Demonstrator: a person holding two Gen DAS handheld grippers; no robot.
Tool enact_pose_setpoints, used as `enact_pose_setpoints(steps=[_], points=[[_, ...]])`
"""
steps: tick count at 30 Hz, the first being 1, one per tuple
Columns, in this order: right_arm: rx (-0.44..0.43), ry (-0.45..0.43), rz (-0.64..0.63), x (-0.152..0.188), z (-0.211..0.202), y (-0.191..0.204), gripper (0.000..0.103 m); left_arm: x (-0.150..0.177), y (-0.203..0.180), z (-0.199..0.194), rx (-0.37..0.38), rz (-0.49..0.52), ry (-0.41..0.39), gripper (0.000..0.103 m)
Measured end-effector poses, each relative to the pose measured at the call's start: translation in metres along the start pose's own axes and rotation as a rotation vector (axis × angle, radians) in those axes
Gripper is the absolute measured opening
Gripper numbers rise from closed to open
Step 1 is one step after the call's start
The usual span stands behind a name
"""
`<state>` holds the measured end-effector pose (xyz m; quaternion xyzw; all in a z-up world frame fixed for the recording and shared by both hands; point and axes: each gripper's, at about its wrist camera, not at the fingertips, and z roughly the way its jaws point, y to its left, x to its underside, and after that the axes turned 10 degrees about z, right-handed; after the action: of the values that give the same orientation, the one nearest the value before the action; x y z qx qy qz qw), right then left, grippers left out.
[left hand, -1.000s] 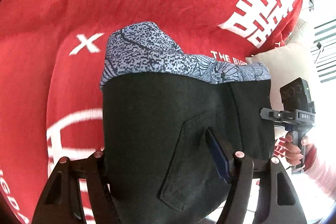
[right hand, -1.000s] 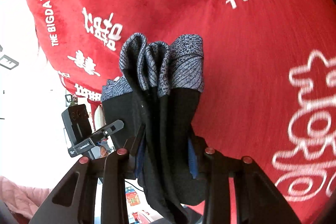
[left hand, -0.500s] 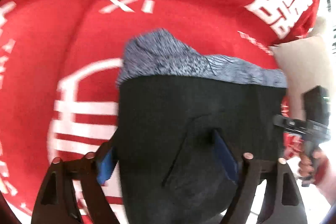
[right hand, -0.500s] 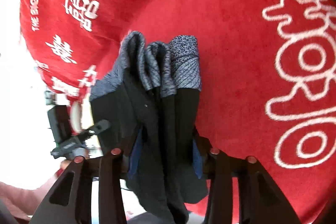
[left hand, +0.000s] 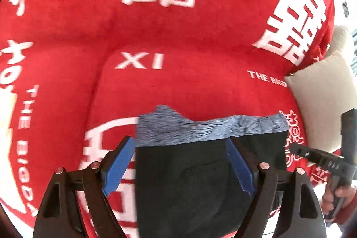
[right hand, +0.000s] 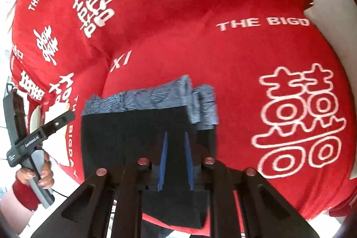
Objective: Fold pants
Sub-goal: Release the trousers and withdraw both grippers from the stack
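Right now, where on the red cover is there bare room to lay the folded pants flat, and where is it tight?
Free: the red cover beyond the pants, out to the "XI" lettering, and the patch to their right. Tight: the beige pillow at the cover's right edge, and the left side, where the other gripper's handle hangs.

Black pants [left hand: 191,180] with blue-grey patterned cuffs [left hand: 200,128], folded into a flat stacked rectangle, lying on a red blanket [left hand: 178,37], cuffs pointing away
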<state>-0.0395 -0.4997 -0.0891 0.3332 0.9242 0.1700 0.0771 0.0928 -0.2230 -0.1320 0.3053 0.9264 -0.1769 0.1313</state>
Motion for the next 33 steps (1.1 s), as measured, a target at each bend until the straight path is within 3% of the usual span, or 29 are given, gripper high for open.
enact_pose_setpoints(steps=[4,6,10,17,22,24,25,26,33], points=[[0.042,0.059,-0.019,0.017,0.026,0.002,0.017,0.013,-0.005,0.034,-0.053,0.041,0.075,0.084],[0.064,0.044,-0.031,0.024,0.032,0.000,0.014,0.023,0.000,0.046,-0.066,0.052,0.099,0.085],[0.070,0.035,-0.042,0.026,0.034,-0.001,0.012,0.026,0.009,0.048,-0.044,0.002,0.116,0.090],[0.145,0.063,0.018,0.036,0.016,0.001,0.018,0.038,-0.005,0.024,-0.132,0.058,0.175,0.090],[0.189,0.097,0.056,0.062,-0.001,0.000,0.042,0.061,-0.024,-0.003,-0.169,0.102,0.210,0.091],[0.199,0.110,0.060,0.074,-0.007,0.001,0.045,0.070,-0.033,-0.016,-0.159,0.110,0.219,0.091],[0.208,0.120,0.060,0.081,-0.009,0.004,0.049,0.073,-0.037,-0.019,-0.159,0.116,0.224,0.100],[0.214,0.124,0.059,0.085,-0.011,0.006,0.051,0.077,-0.042,-0.024,-0.163,0.123,0.229,0.103],[0.250,0.125,0.051,0.113,-0.027,0.035,0.080,0.091,-0.063,-0.047,-0.217,0.144,0.280,0.103]])
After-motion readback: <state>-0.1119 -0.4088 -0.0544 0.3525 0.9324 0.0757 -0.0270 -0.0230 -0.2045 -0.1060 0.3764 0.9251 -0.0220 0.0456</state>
